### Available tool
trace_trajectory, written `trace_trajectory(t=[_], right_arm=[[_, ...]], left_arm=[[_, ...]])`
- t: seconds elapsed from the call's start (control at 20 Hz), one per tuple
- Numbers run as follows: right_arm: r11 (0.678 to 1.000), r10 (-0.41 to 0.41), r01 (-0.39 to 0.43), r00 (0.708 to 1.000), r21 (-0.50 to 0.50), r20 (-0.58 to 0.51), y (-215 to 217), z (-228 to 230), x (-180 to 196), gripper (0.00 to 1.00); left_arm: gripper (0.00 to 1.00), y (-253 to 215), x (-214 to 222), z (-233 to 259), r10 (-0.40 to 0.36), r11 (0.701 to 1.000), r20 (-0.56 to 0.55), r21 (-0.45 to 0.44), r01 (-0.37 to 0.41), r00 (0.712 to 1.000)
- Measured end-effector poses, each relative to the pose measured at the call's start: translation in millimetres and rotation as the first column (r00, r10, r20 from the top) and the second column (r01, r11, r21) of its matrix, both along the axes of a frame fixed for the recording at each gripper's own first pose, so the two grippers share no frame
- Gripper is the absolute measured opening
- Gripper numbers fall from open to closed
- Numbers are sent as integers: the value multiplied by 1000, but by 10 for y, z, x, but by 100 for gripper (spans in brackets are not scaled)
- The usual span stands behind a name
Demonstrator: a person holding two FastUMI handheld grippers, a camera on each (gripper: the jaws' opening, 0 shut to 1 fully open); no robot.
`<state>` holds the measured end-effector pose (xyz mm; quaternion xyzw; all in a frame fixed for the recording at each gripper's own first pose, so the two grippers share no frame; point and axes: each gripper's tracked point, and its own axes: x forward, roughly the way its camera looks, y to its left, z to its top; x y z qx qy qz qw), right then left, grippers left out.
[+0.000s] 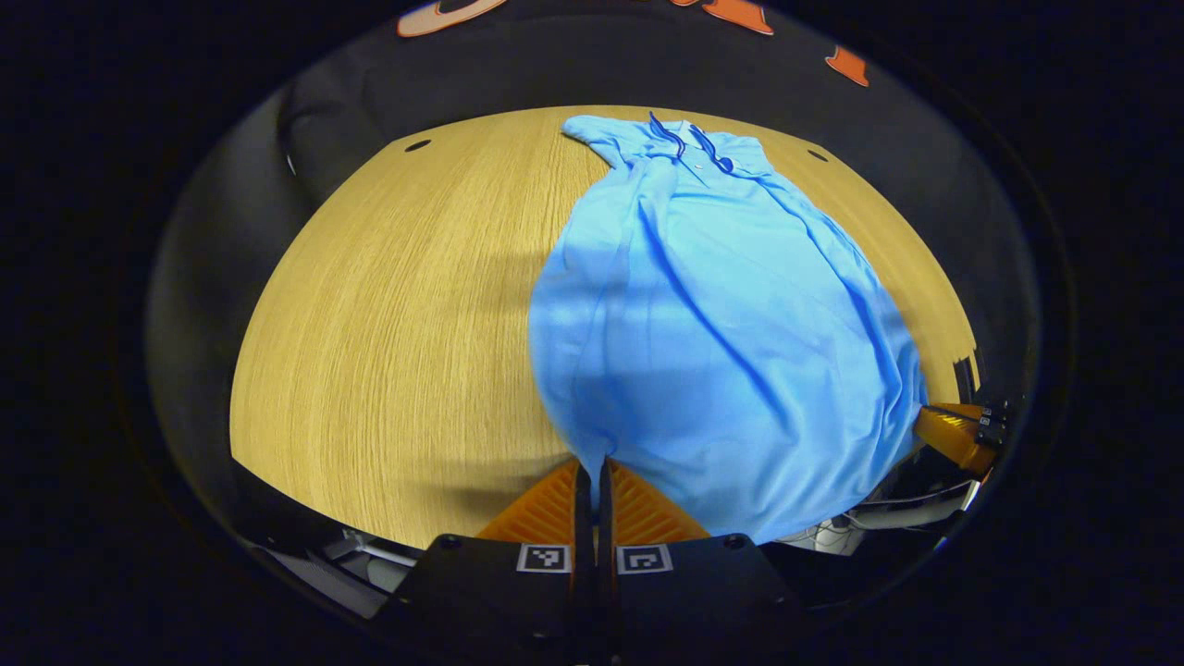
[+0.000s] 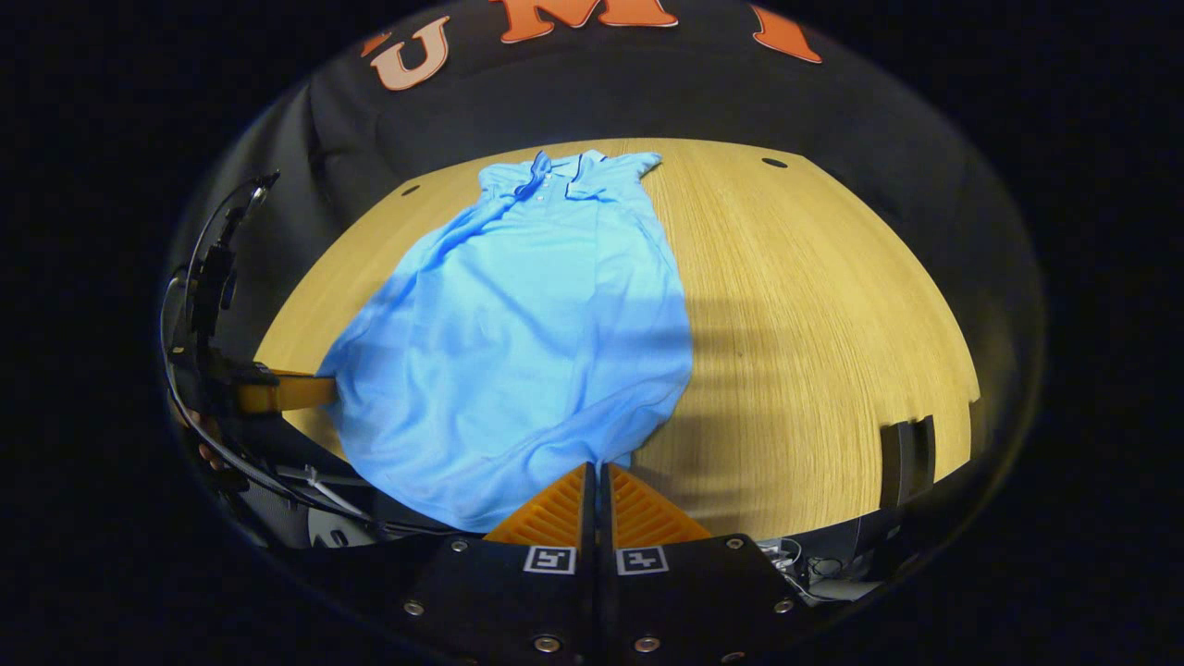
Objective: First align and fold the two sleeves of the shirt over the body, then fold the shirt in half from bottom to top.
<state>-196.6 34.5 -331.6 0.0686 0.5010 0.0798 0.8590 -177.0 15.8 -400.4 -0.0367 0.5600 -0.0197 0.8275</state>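
Wooden table (image 1: 388, 305) against a black cloth wall, two small dark holes near its far edge. One light blue shirt (image 1: 721, 333) lies on it, collar at the far side, both sleeves folded in over the body, hem at the near edge. Two grippers: left gripper (image 1: 594, 476) has its jaws closed, pinching one bottom corner of the shirt; right gripper (image 2: 594, 474) likewise clamps the other bottom corner. Each gripper also appears at the side of the other's view, at the hem.
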Motion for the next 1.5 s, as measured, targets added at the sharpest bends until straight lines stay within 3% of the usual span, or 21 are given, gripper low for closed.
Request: trace_trajectory(t=[0.3, 0.55, 0.8, 1.05, 1.5], right_arm=[[999, 4, -7, 997, 36, 81, -118, 315, 301, 2], [998, -25, 16, 989, 64, 145, -180, 621, 742, 2], [997, -65, 56, 978, 54, 198, -265, 829, 1297, 1], [995, -100, 91, 967, 47, 233, -333, 951, 1921, 2], [992, -122, 125, 957, 6, 264, -455, 882, 3117, 1]], left_arm=[[4, 14, 473, 431, 32, 999, 116, 3, -32, 993], [4, -17, 890, 816, 13, 1000, 186, -13, -11, 983], [4, -16, 1508, 1056, -31, 999, 250, -29, 39, 968], [4, 45, 2151, 1182, -27, 997, 279, -68, 48, 960], [4, 276, 3324, 1197, -43, 993, 297, -95, 74, 954]])
